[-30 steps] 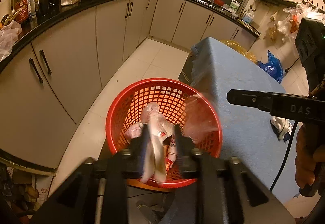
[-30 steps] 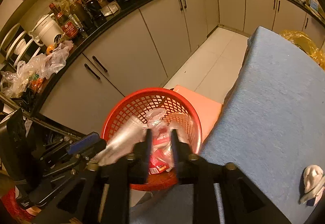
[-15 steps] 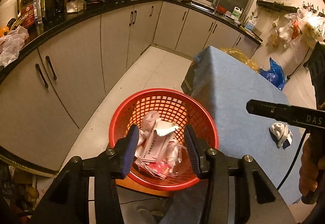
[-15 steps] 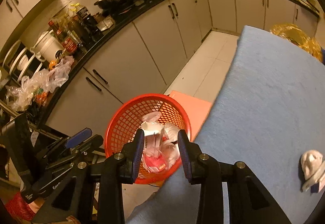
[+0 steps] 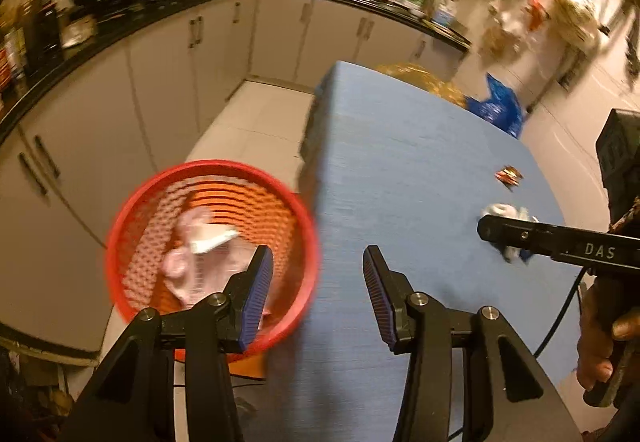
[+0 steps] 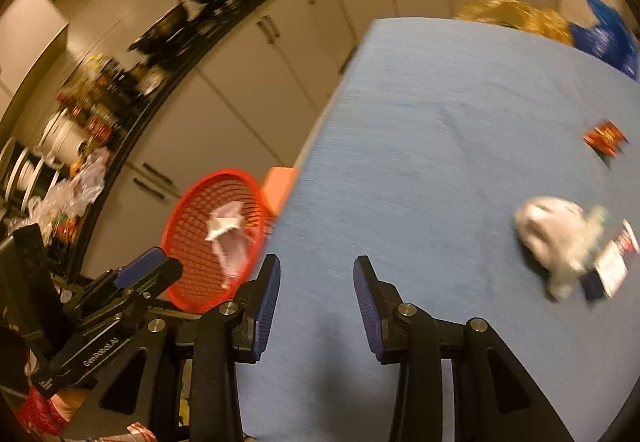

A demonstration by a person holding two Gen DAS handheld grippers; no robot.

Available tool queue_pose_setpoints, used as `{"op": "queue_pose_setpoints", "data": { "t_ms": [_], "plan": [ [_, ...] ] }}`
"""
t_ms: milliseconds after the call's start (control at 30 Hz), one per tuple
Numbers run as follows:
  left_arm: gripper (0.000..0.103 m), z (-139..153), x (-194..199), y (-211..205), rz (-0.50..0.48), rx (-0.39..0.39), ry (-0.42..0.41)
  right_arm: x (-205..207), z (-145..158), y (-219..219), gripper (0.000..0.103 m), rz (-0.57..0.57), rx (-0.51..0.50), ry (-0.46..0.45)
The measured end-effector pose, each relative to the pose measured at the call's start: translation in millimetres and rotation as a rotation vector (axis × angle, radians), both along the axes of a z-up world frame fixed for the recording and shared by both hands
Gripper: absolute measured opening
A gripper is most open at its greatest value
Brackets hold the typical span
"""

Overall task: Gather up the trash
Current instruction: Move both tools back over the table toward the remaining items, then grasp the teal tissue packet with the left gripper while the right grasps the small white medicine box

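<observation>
We read "DAS" in pale letters on the black finger of the right tool (image 5: pixel 560 242), left wrist view. We read "GenRobot-AI" on the left tool's body (image 6: pixel 100 352), right wrist view. Bottle labels along the worktop (image 5: pixel 120 25) too blurred to read.

Each camera looks forward and down along its own gripper's fingers; both views are close. Both share the red basket (image 5: pixel 212 242) (image 6: pixel 218 234) and blue table (image 5: pixel 400 161) (image 6: pixel 440 121).

Left gripper (image 5: pixel 318 292): jaws parted, nothing between, tilted downward. Right gripper (image 6: pixel 317 288): jaws just been opening, parted, nothing between, tilted downward. Hand (image 5: pixel 600 338) grips right handle.
</observation>
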State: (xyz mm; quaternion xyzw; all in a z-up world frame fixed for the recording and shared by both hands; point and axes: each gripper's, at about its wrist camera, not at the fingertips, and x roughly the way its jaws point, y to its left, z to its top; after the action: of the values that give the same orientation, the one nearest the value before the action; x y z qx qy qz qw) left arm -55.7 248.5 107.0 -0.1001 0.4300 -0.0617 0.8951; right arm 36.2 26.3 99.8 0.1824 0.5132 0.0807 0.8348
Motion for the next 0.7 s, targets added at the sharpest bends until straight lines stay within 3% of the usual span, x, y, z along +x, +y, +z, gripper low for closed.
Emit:
{"op": "queue_pose_setpoints", "data": {
  "t_ms": [267, 433, 700],
  "plan": [
    [0.048, 5, 11, -88, -0.152, 0.017, -0.007, -44, -8, -108, 0.047, -0.223, -0.01, 0.036],
    [0.049, 9, 14, -131, -0.234, 0.029, -0.012, -65, -24, -177, 0.054, -0.429, -0.036, 0.097],
    [0.053, 10, 7, -169, -0.298, 0.083, -0.004, -52, -47, -222, 0.054, -0.555, 0.006, 0.124]
  ]
}}
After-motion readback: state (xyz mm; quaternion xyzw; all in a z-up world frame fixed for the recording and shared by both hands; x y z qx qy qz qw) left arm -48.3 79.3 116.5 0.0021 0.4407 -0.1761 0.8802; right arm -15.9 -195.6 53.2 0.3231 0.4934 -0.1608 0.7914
